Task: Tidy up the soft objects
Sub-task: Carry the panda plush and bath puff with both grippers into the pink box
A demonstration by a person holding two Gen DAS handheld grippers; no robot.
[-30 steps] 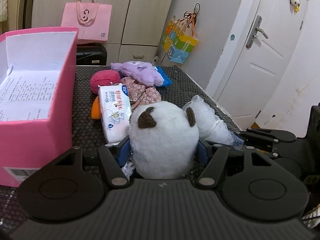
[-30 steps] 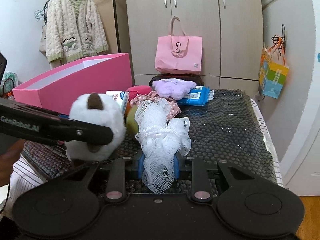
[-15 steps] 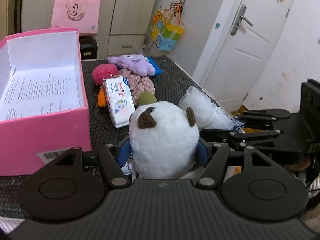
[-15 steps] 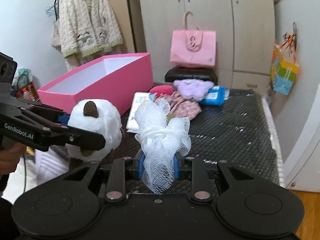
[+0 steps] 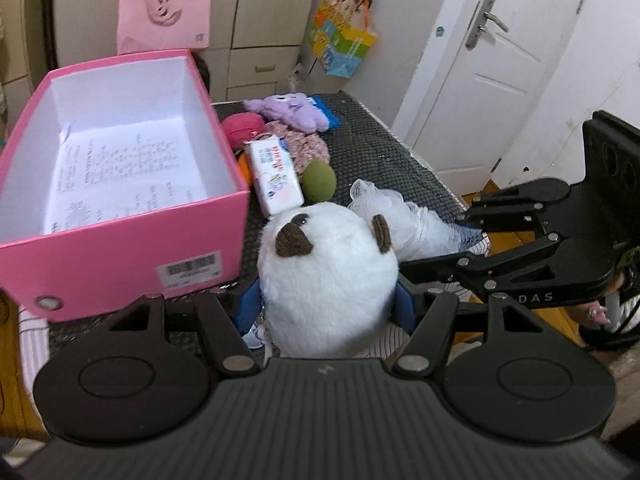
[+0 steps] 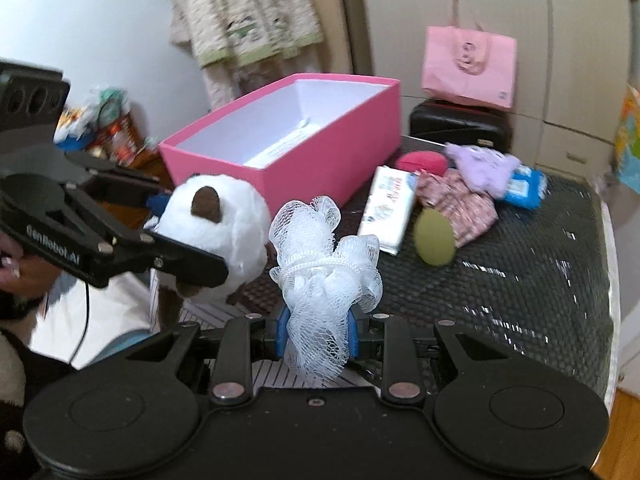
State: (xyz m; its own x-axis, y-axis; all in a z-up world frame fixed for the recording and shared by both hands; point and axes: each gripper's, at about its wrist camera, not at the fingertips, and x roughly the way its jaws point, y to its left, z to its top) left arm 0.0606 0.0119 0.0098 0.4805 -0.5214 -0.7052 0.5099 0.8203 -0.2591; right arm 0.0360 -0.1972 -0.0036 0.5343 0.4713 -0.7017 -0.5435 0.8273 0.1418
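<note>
Behind the bench (image 6: 520, 280) with its dark honeycomb mat you have a pink tote bag (image 5: 164, 14) leaning against the beige wardrobe (image 5: 256, 4), above a black case (image 6: 460, 128). To your right a colourful gift bag (image 5: 344, 46) hangs on the wall beside the white door (image 5: 500, 80) with its metal handle (image 5: 486, 16). In the right wrist view a cream knitted cardigan (image 6: 244, 12) hangs at the left.

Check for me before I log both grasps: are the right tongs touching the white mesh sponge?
Touching. The right wrist view shows the right tongs shut on the white mesh sponge, netting squeezed between both blue pads.
</note>
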